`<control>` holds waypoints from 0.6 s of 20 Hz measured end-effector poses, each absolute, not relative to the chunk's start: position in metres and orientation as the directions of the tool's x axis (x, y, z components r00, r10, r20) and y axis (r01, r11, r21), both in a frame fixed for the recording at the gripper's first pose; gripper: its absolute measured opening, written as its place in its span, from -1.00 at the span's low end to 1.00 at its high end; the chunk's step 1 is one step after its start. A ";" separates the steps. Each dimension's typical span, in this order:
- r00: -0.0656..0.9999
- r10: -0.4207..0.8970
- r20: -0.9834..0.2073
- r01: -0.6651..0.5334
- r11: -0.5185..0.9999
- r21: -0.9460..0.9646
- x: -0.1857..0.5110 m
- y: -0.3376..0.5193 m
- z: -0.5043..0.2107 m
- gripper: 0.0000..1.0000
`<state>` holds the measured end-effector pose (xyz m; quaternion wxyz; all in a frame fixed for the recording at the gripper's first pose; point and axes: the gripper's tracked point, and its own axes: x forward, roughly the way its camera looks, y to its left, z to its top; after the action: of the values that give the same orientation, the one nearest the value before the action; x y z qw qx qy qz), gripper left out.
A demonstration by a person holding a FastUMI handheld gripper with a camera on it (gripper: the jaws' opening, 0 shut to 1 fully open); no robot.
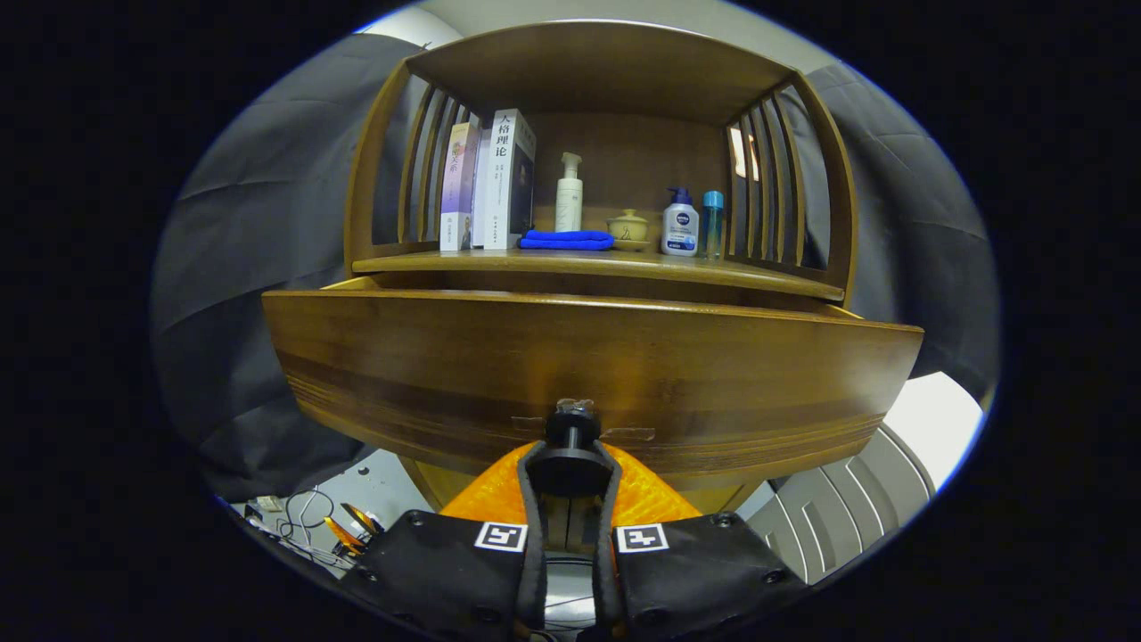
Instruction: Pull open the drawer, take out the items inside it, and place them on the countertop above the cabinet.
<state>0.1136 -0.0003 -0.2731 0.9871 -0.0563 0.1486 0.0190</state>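
Observation:
The wooden drawer front (588, 357) stands pulled out from the cabinet, close in front of me. Its black round knob (571, 439) sits low at the middle of the front. My gripper (570, 468) is shut on the knob, one orange finger (499, 490) pressing on each side of it. The drawer's inside is hidden behind its front. Above it lies the countertop (767, 275) of the cabinet, under a slatted shelf frame.
On the countertop stand books (490, 183), a white pump bottle (569, 192), a folded blue cloth (566, 239), a small lidded pot (627, 225), a white and blue bottle (680, 223) and a slim blue bottle (711, 223). Cables (303, 517) lie on the floor, lower left.

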 end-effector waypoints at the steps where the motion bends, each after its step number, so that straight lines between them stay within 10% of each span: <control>1: 0.956 0.021 -0.292 -0.055 0.992 -0.111 0.114 -0.001 -0.272 -0.55; 12: 0.951 0.035 -0.307 -0.080 0.988 -0.135 0.115 -0.001 -0.273 -0.55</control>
<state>0.1146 -0.0013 -0.2730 0.9850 -0.0730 0.1537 0.0294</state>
